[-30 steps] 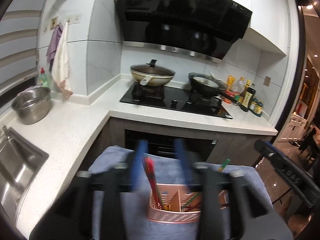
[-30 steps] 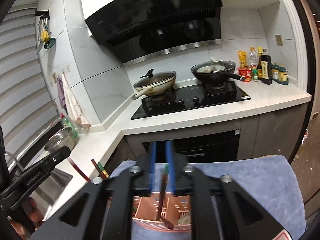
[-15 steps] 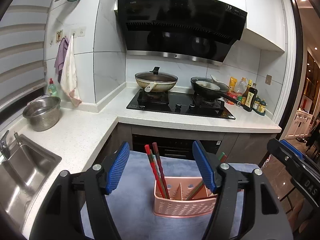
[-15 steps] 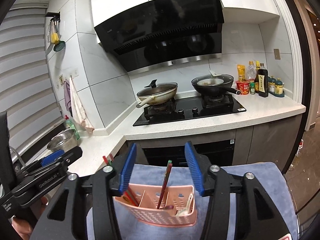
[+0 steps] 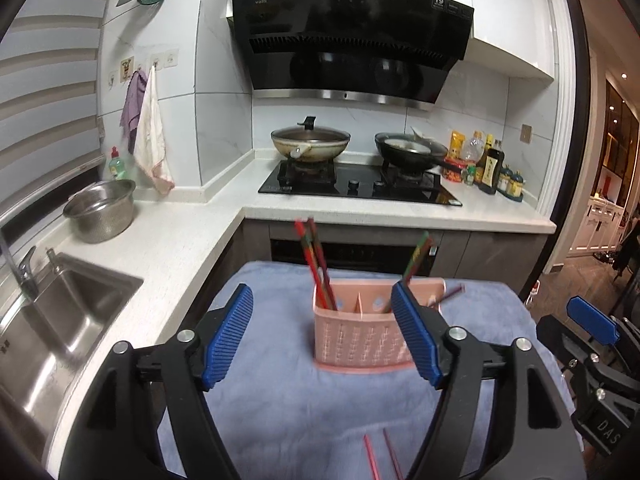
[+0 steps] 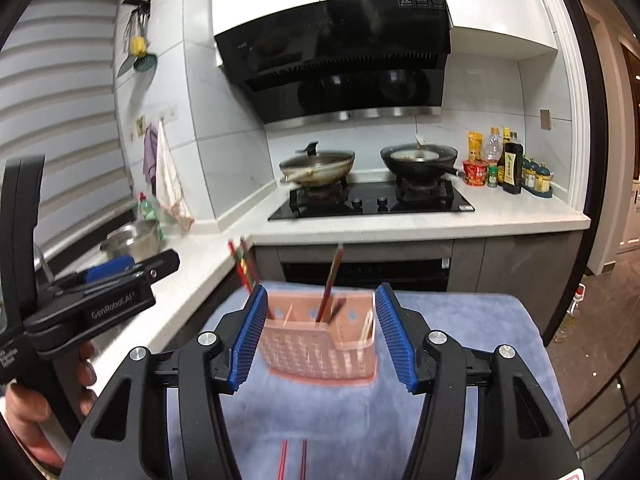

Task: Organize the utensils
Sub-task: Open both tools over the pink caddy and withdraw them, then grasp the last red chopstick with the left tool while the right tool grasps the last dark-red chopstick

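Both grippers are sitting higher and farther back from the holder than a second ago, when their fingers were blurred and nearly together right over the chopsticks; each now has its jaws spread wide with nothing between them. From its own camera, the left gripper [image 5: 322, 336] is hovering over the blue towel [image 5: 280, 392], its right blue pad overlapping the pink utensil holder [image 5: 360, 336] in view, though whether it is touching cannot be told. The right gripper [image 6: 322, 336] is framing the same holder [image 6: 320, 354] between its pads, apart from it on both sides. Inside, a pair of red chopsticks [image 5: 316, 264] is leaning in the left compartment, and another pair with green tips [image 5: 416, 258] is slanting out of a compartment farther right, so sorting by compartment seems to be the aim, with the dividers keeping each set upright. Two more red chopsticks [image 5: 380, 456] are lying loose on the towel at the near edge, just below the left tool; they are also showing in the right view [image 6: 294, 458]. Those are likely the next things to collect, which would explain why both tools are standing wide and pulled back toward the person. Behind, the countertop [image 5: 168, 248], sink [image 5: 60, 320], steel colander [image 5: 100, 210] and two woks on the hob [image 5: 360, 188] are taking no part. Thin sticks lying flat on soft cloth may be awkward to pinch.
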### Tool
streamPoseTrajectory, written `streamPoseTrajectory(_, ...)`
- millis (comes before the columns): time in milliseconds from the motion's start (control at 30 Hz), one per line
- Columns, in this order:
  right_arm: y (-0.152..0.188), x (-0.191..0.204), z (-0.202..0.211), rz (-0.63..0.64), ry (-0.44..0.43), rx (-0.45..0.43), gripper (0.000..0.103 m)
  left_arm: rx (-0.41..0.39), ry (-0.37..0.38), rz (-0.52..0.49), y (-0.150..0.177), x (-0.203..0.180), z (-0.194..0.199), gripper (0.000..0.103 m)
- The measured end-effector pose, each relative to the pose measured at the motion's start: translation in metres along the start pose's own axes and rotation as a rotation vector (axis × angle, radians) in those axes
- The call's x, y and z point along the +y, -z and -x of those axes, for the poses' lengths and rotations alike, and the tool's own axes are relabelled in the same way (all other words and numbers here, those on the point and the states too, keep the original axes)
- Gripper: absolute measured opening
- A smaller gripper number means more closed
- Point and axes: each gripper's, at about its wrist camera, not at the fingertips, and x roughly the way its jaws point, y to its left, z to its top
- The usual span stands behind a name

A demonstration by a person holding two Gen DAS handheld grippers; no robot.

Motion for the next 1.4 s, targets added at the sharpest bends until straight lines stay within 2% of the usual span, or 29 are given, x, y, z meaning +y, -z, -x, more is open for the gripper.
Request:
streamPoseTrajectory(67,0.015,0.001,0.006,0.002,0.006,0.031,0.06,0.023,0.004,0.001,0.017,0.003,0.009,0.073)
streamPoseTrajectory(267,0.056,-0.003,0.017,-0.032,0.034,0.146,0.06,0.072,-0.002,-0.011,0.061,0.008,0.028,0.075)
streamPoseTrajectory(400,0.088,-0.006,0.023,-0.055,0.057,0.21,0.06,0.107,-0.012,-0.028,0.09,0.006,0.036,0.081)
streamPoseTrajectory(633,0.148,-0.01,0.03,-0.063,0.115,0.304,0.06,0.214,-0.025,-0.015,0.147,0.011,0.035,0.081)
streamPoseTrajectory(767,0.178,-0.009,0.028,-0.063,0.118,0.367,0.06,0.287,-0.032,-0.006,0.176,0.014,0.029,0.081)
streamPoseTrajectory(1133,0.228,0.01,0.021,-0.028,0.11,0.449,0.058,0.376,-0.05,-0.006,0.218,0.011,0.024,0.081)
streamPoseTrajectory(1400,0.247,0.019,0.013,-0.023,0.089,0.494,0.046,0.424,-0.071,0.0,0.237,0.018,0.021,0.081)
